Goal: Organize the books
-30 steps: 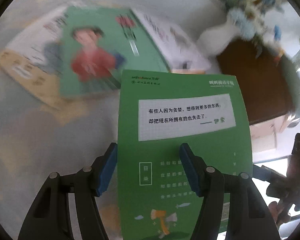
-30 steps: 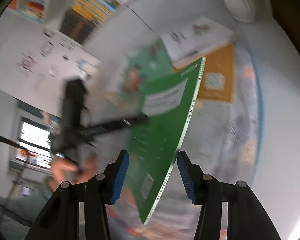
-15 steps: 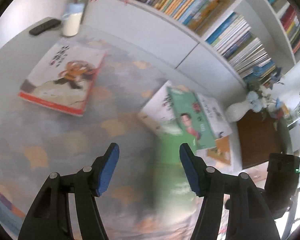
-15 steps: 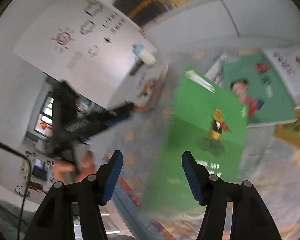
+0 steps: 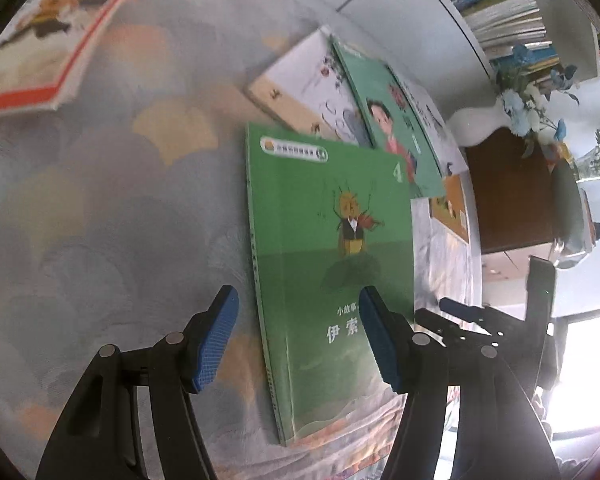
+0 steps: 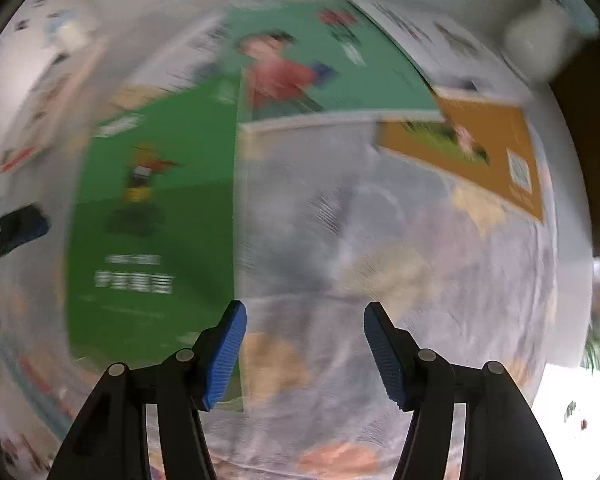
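— What do I have on the left side?

— My left gripper (image 5: pixel 298 340) hovers with its jaws wide apart, nothing between them. The bright green book (image 5: pixel 332 264) lies flat on the patterned cloth (image 5: pixel 112 208), front cover up, partly under the gripper's right finger.

— And beyond that book?

— Its far edge overlaps a fanned pile: a white book (image 5: pixel 312 84), then a darker green book (image 5: pixel 384 116), with an orange book (image 5: pixel 450 206) off its right side.

— The right gripper (image 6: pixel 304 354)?

— Jaws wide too, empty, just right of the green book; that view is blurred, so I can't judge its height.
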Available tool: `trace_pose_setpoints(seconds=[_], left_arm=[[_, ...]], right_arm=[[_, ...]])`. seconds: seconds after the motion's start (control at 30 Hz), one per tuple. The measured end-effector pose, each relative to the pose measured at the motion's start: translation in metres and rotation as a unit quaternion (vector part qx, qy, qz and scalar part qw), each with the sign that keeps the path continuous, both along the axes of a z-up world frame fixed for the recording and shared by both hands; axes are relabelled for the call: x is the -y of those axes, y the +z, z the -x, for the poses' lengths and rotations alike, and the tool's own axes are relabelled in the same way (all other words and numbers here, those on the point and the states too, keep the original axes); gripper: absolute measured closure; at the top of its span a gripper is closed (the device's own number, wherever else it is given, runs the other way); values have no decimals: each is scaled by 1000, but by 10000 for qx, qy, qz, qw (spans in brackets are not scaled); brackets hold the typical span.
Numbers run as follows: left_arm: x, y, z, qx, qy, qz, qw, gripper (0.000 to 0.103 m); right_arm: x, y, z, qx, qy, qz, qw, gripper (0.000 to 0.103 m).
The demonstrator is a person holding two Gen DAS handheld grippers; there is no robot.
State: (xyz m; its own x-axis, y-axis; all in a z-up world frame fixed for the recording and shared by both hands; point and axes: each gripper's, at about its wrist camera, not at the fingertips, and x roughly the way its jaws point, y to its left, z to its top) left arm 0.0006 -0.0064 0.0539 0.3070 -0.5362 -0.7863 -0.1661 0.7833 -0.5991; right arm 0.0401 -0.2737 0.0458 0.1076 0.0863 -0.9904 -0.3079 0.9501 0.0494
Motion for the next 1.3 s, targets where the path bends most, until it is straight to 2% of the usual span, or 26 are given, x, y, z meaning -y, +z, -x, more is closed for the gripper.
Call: trace_pose_setpoints(seconds=[0.03, 0.13, 0.17, 0.2, 0.23, 0.37, 0.6, 0.67, 0.77, 0.97, 1.07, 1.17, 1.23, 1.3], left_arm=[[1, -2, -3, -29, -27, 14, 10000, 44], [0, -8, -2, -156, -122, 68, 9998, 43], [0, -9, -2, -176, -105, 21, 9998, 43], [-2, -9, 0, -141, -94, 33, 9999, 43], [-3, -10, 0, -150, -107, 104, 9998, 43], [-15, -17, 3, -250, 11, 498, 9984, 42], [-29, -26, 5, -351, 332, 1113, 9926, 42], [-28, -25, 5, -348, 309, 1075, 9931, 42], [-23, -22, 3, -344, 190, 881, 9953, 42], [-20, -14, -4, -277, 4, 418, 9987, 42], [-21, -15, -7, -307, -58, 365, 9988, 42], [-26, -19, -7, -365, 52, 518, 9980, 41], [-29, -21, -8, -439, 135, 643, 9969, 40], [-31, -22, -9, -539, 215, 711, 9958, 40]], right_arm=[[1, -5, -1, -108, -74, -45, 9999, 43], [2, -13, -1, -115, -225, -198, 9995, 30], [0, -16, 0, -110, -200, -198, 9995, 20], [-3, -19, 2, -116, -121, -166, 9997, 5], [-10, -27, 3, -136, -58, -19, 9999, 0], [-9, -31, 4, -73, -298, -33, 9995, 0], [-7, -33, -18, -273, -261, 31, 9993, 0], [-10, -31, -42, -177, -180, 228, 9994, 0], [-15, -15, -45, 119, -10, 258, 9996, 0], [-42, 6, -53, 318, 236, -688, 9968, 0], [-59, 0, -59, 326, 276, -680, 9968, 1], [-76, -9, -59, 285, 348, -786, 9959, 2], [-87, -16, -53, 217, 339, -823, 9958, 6], [-94, -21, -56, 105, 377, -942, 9948, 24]])
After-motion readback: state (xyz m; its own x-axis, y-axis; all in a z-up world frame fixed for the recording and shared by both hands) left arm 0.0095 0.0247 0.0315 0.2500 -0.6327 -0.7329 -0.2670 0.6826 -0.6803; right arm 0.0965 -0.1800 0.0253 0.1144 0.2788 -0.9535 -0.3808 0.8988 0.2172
